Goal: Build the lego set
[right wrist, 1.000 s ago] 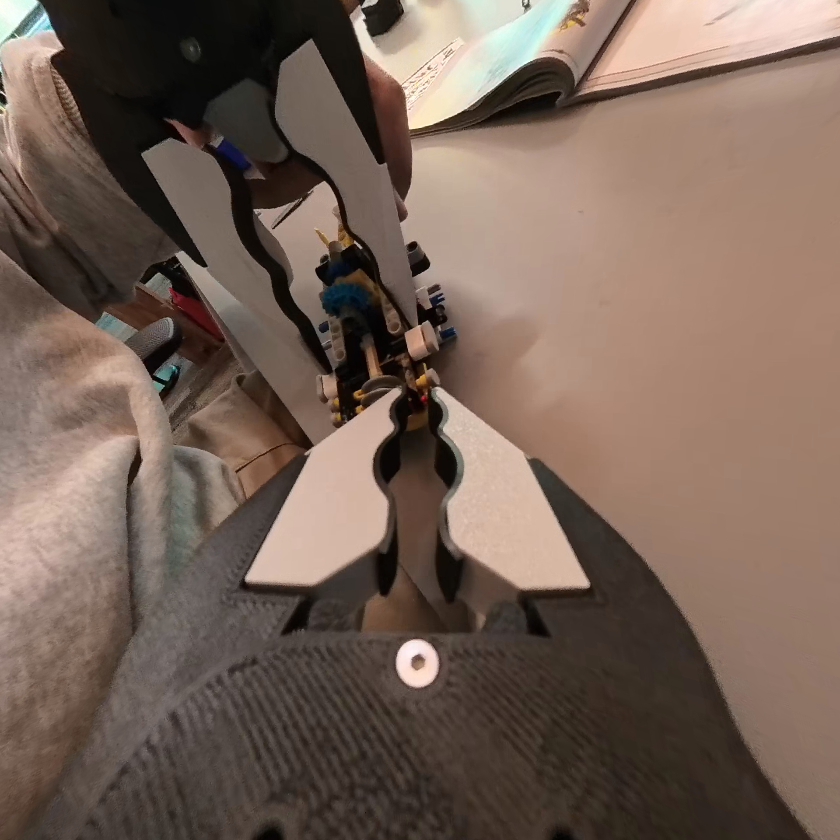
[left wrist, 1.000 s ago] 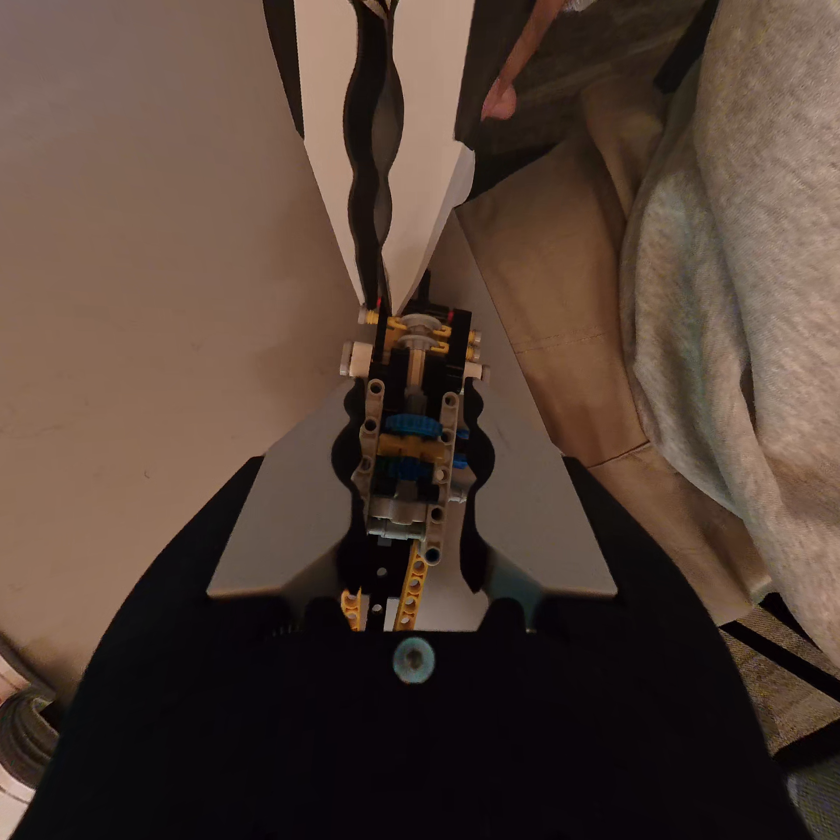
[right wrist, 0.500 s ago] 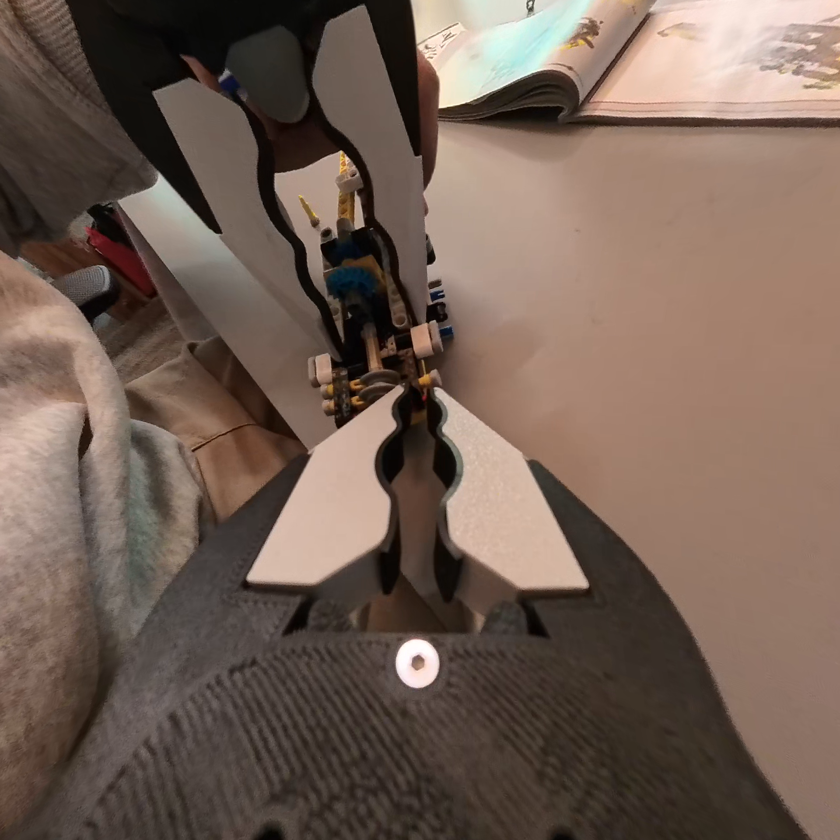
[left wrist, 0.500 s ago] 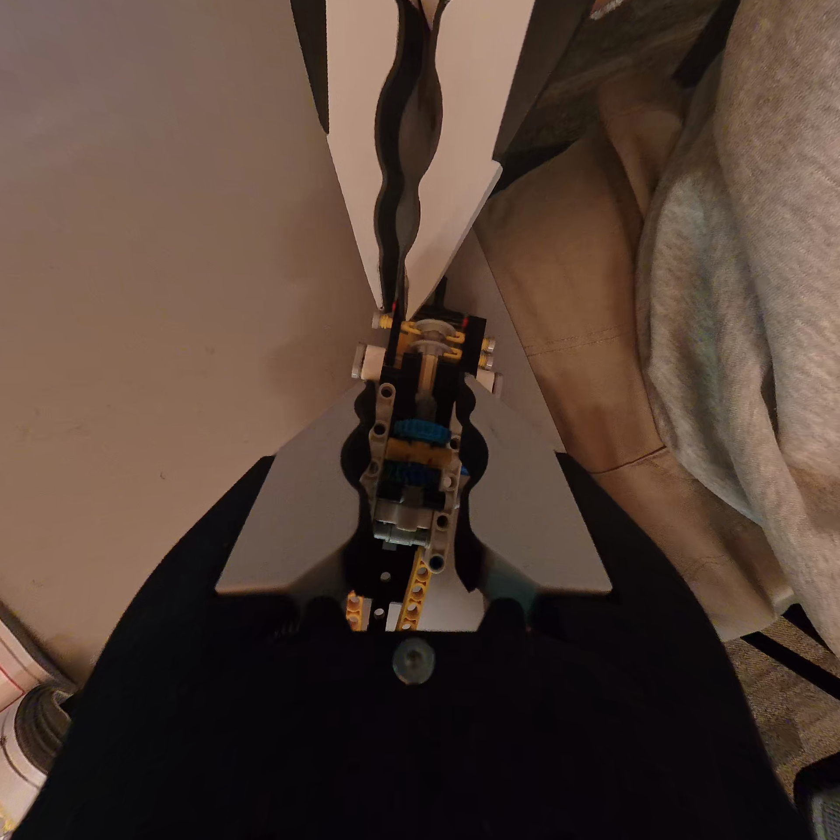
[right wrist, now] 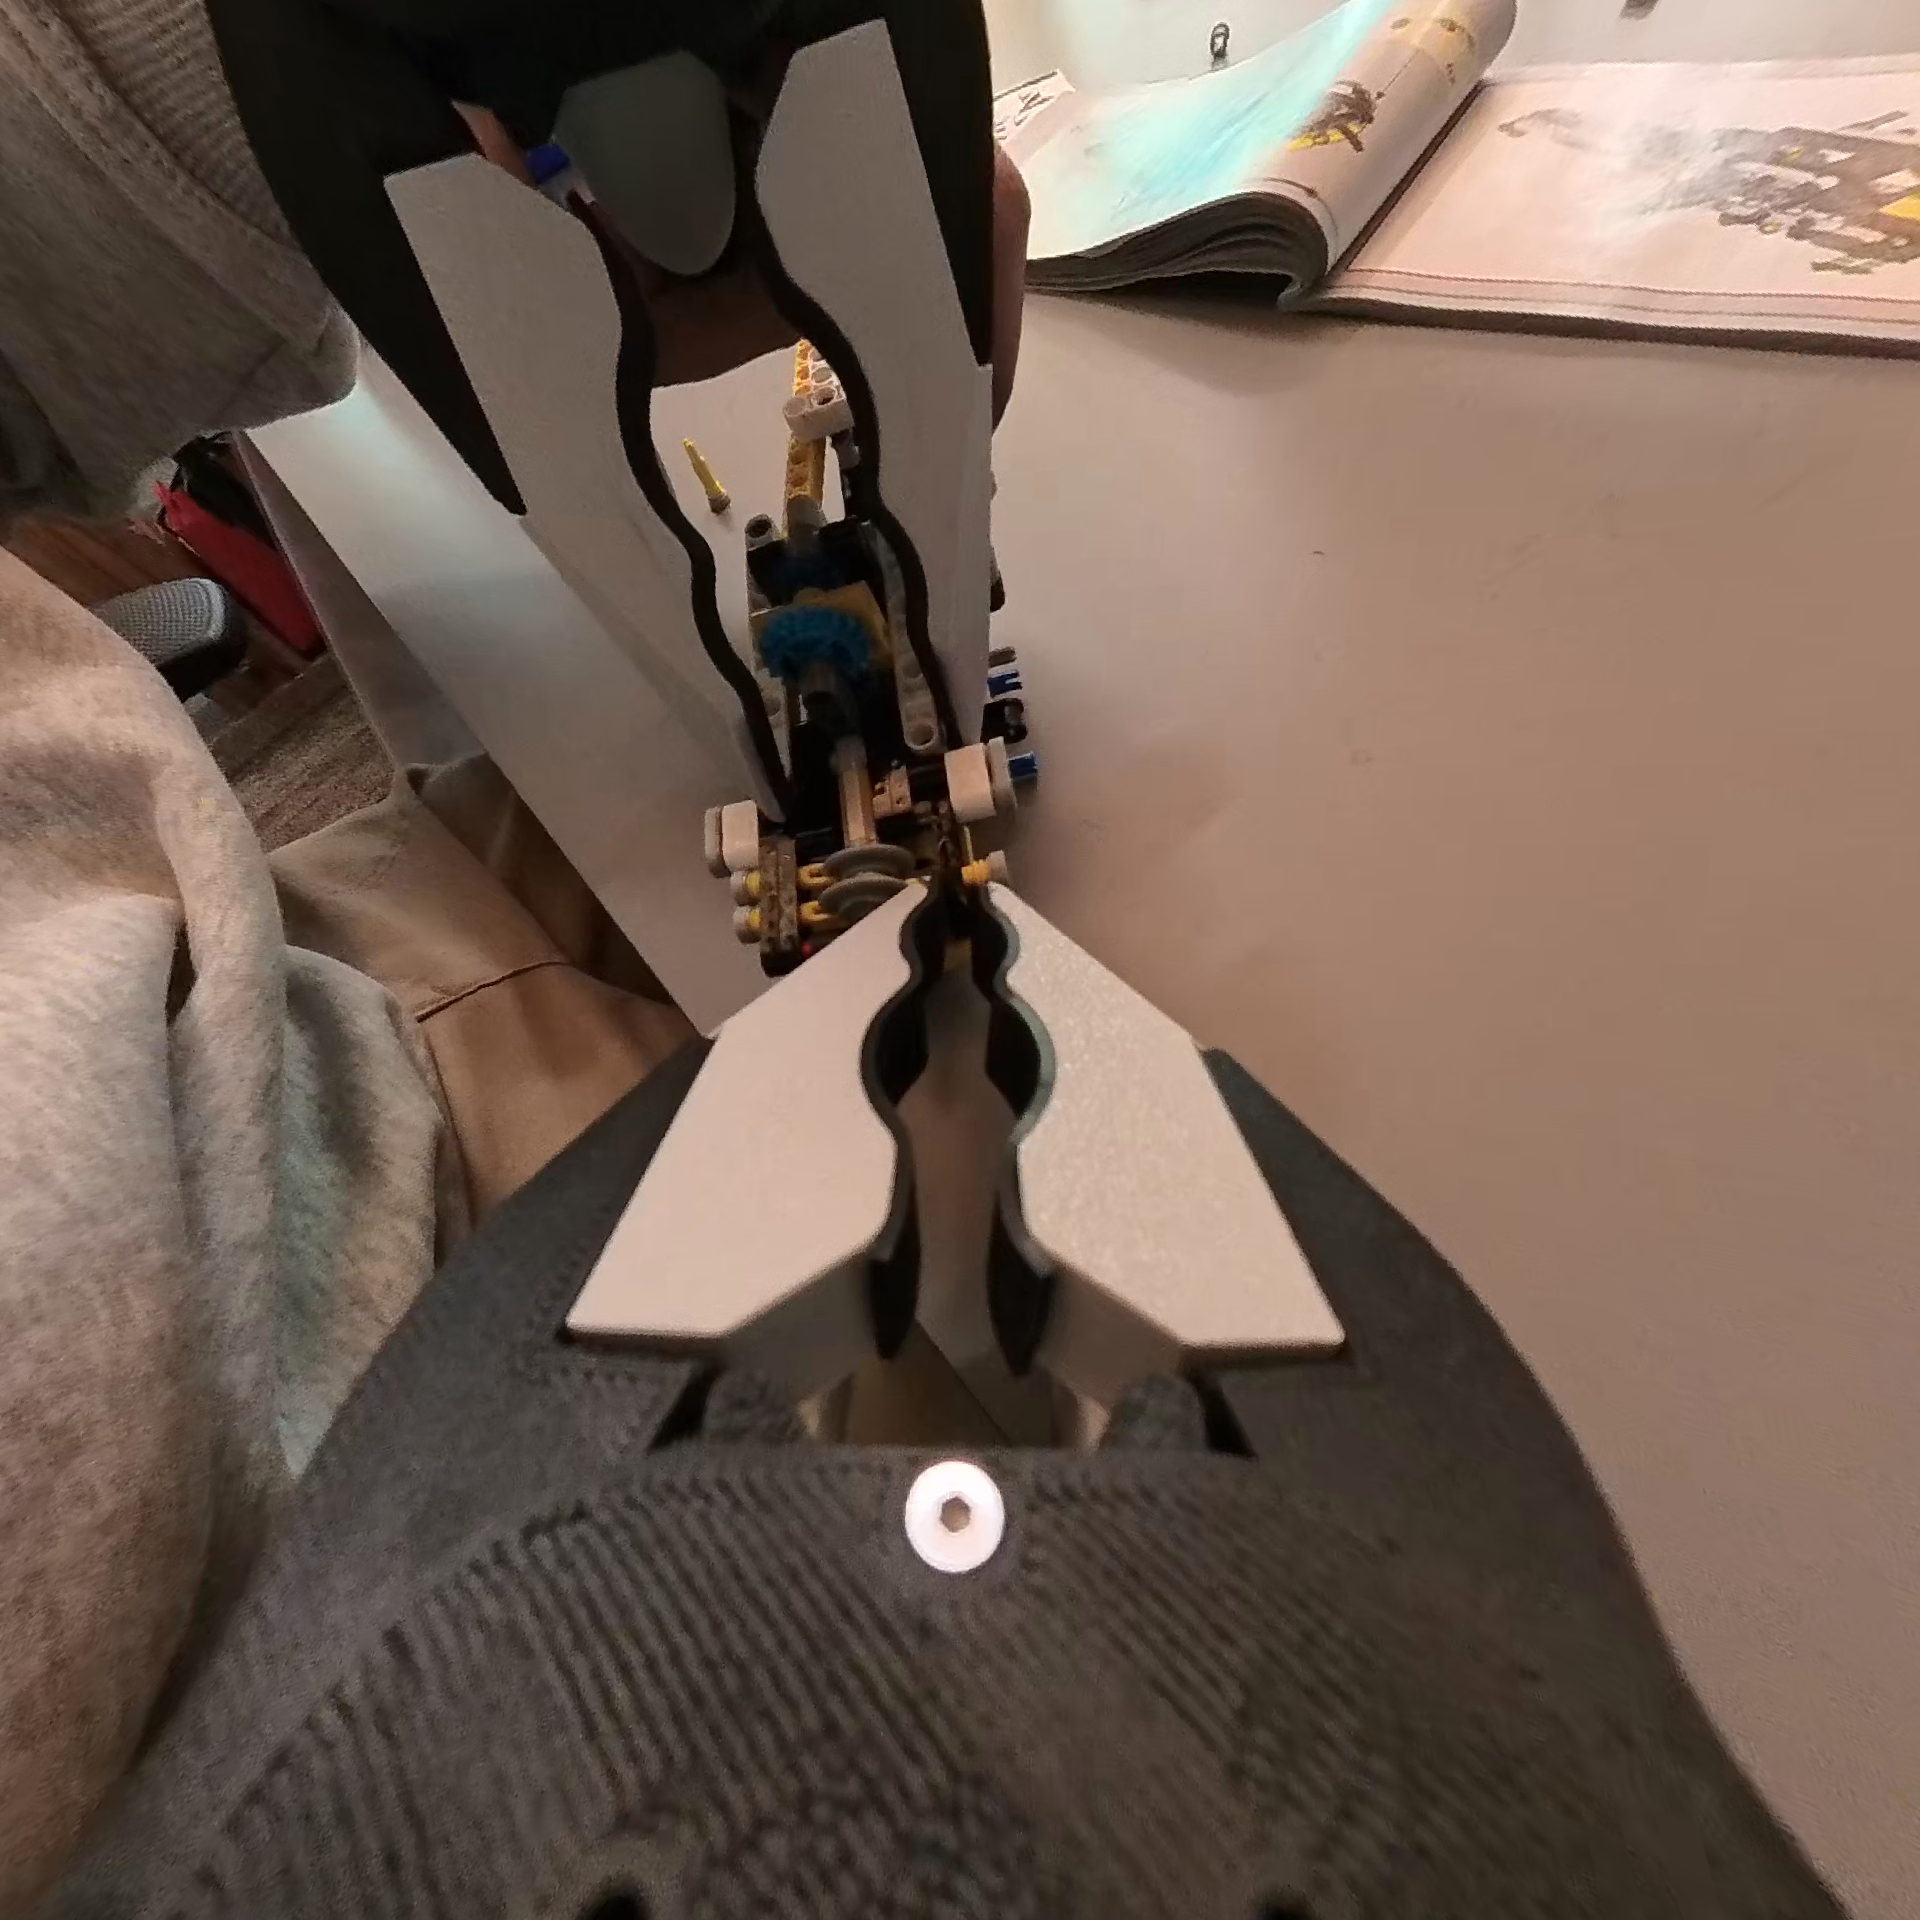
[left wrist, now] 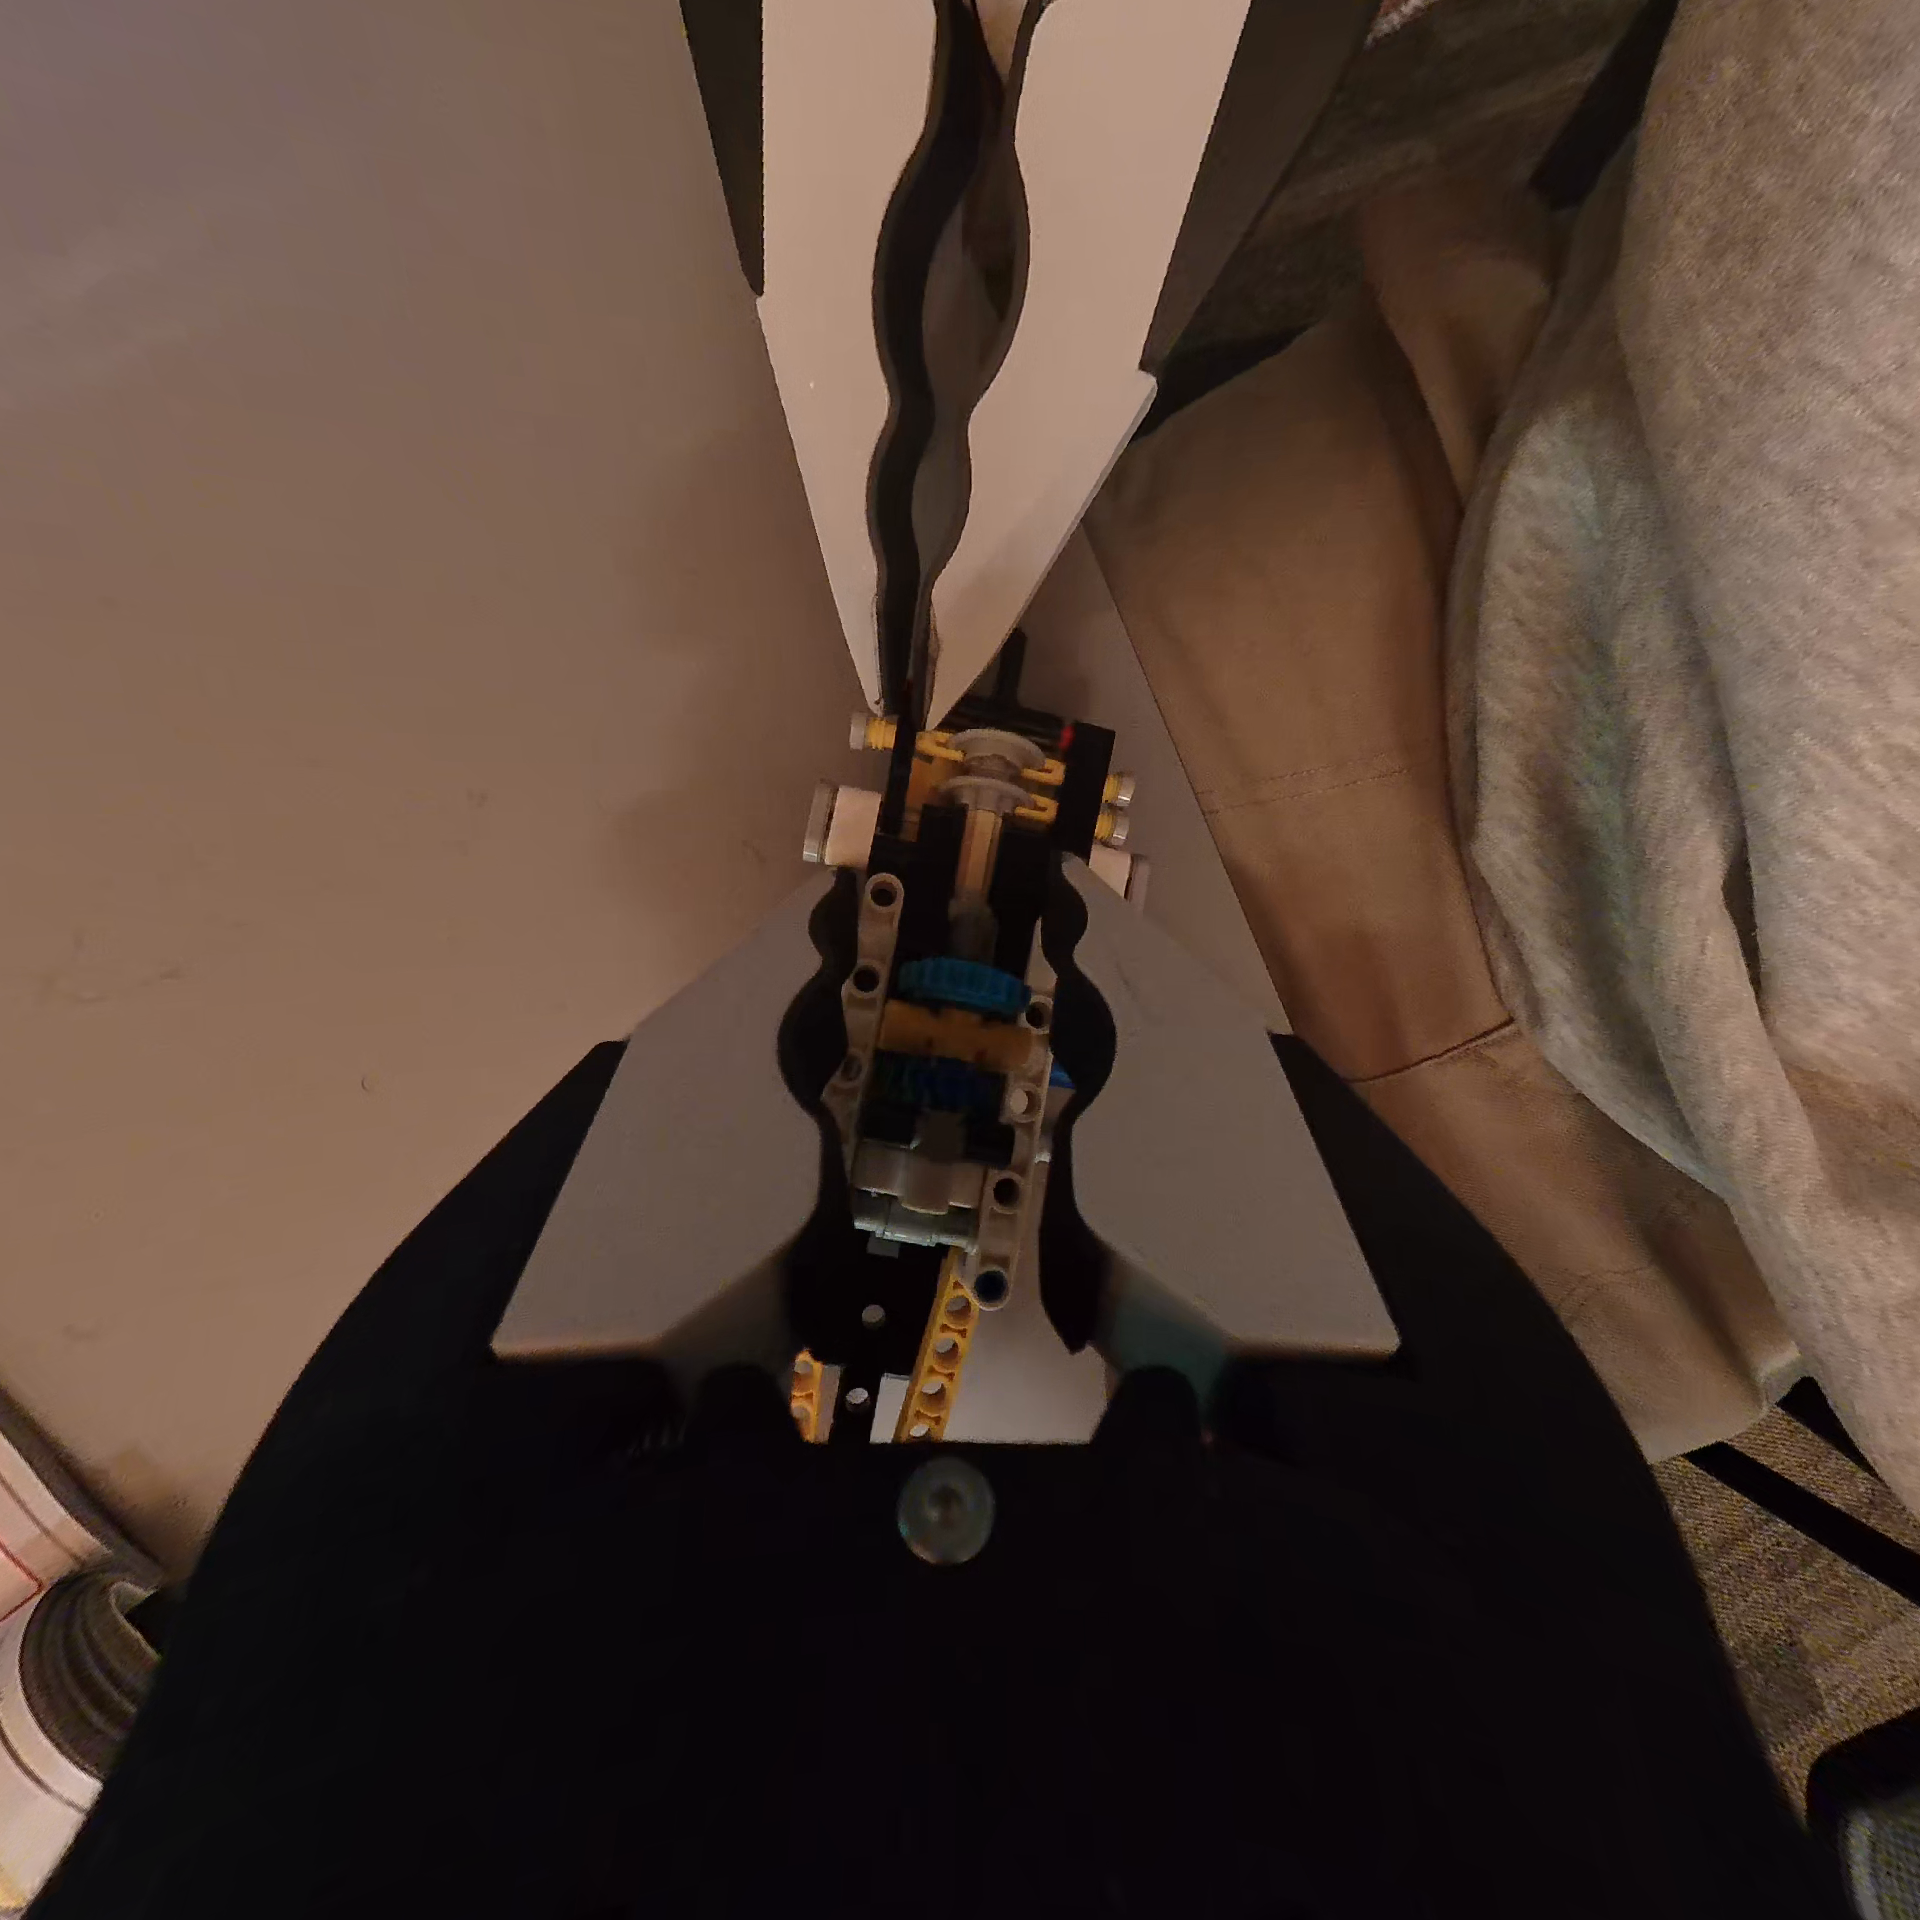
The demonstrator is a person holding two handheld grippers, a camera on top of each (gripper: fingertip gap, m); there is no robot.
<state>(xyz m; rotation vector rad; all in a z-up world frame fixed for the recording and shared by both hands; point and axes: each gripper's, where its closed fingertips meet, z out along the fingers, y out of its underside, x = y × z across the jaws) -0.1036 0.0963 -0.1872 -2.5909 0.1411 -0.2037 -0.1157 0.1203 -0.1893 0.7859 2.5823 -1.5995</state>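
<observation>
A partly built lego model [left wrist: 956, 1049] of black, grey and yellow beams with blue gears is held just above the tan table [left wrist: 364, 623], near its edge. My left gripper [left wrist: 951, 904] is shut on the model's sides, around the gear section. My right gripper [left wrist: 906, 694] comes in from the far side, jaws almost closed, pinching the black and yellow end of the model. In the right wrist view the right gripper [right wrist: 951, 906] grips that end of the model [right wrist: 842, 727], and the left gripper [right wrist: 873, 764] reaches down from above.
An open instruction booklet [right wrist: 1455, 208] lies at the table's back right. A loose yellow pin [right wrist: 707, 483] and small blue and black pins [right wrist: 1003, 686] lie by the model. A person's grey sweater [left wrist: 1714, 727] and tan trousers [left wrist: 1299, 675] are beyond the table edge. A tyre [left wrist: 62, 1683] sits at the lower left. The tips of both grippers are at nearly the same place. Both grippers' tips are roughly 20 cm from the loose yellow pin [right wrist: 707, 483].
Both grippers keep their hold on the model. The right wrist view has tilted up and shows more of the booklet. The right gripper sits slightly farther right in the left wrist view.
</observation>
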